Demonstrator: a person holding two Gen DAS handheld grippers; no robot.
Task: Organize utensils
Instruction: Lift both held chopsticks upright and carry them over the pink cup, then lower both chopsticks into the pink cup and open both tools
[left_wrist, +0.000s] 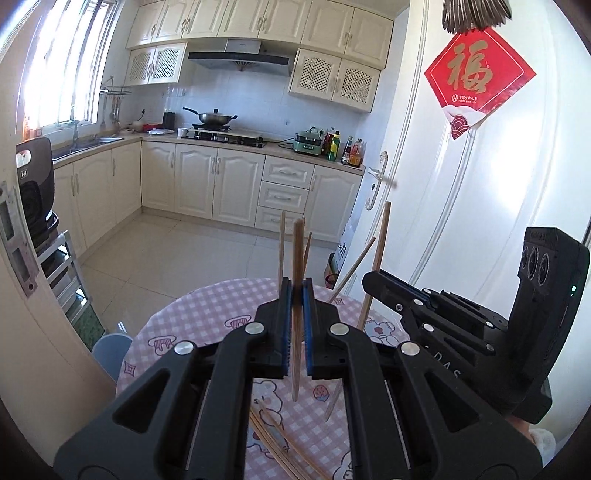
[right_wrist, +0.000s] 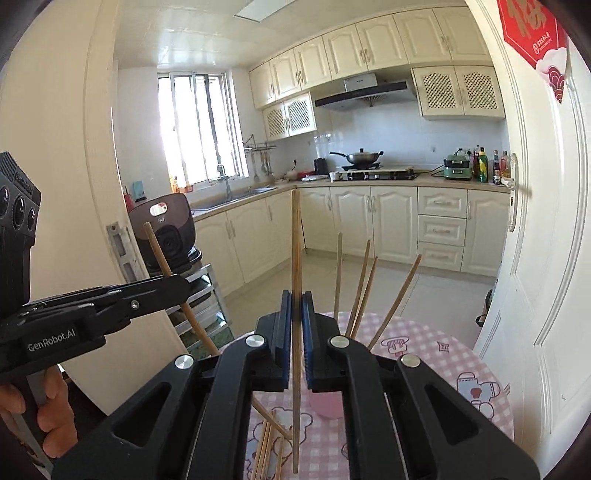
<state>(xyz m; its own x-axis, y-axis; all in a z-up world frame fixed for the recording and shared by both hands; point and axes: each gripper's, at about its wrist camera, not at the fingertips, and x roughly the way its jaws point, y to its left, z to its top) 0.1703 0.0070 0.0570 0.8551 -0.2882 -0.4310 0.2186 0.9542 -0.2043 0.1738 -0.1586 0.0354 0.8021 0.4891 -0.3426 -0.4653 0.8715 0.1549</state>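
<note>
Left wrist view: the left gripper (left_wrist: 297, 295) has its blue-padded jaws pressed together on a single wooden chopstick (left_wrist: 296, 314), which stands nearly upright between the pads, its upper end above the fingertips and its lower end hanging over the round table (left_wrist: 207, 306) with a pink checked cloth. Beside it, to the right, the right gripper (left_wrist: 373, 278) grips a second chopstick (left_wrist: 373, 295), also close to upright and slightly tilted. Loose chopsticks (left_wrist: 273, 439) lie on the cloth below the jaws. Other stick tips rise just behind the left gripper's fingertips; what holds them is hidden. Beyond the table lie a tiled floor, cream kitchen cabinets (left_wrist: 207, 184), a wok (left_wrist: 214, 117) on the hob and a white door (left_wrist: 480, 177) bearing a red paper square.

Right wrist view: the right gripper (right_wrist: 296, 297) is clamped on its chopstick (right_wrist: 295, 295), held vertical. Further chopsticks (right_wrist: 360, 288) lean at different angles just behind the jaws, and a pink cup (right_wrist: 327, 406) shows beneath them on the cloth; whether they stand in it cannot be told. A heap of loose sticks (right_wrist: 267, 446) lies on the table at lower left. At far left a hand (right_wrist: 44, 410) holds the left gripper (right_wrist: 181, 282), closed on a tilted chopstick (right_wrist: 173, 284).
</note>
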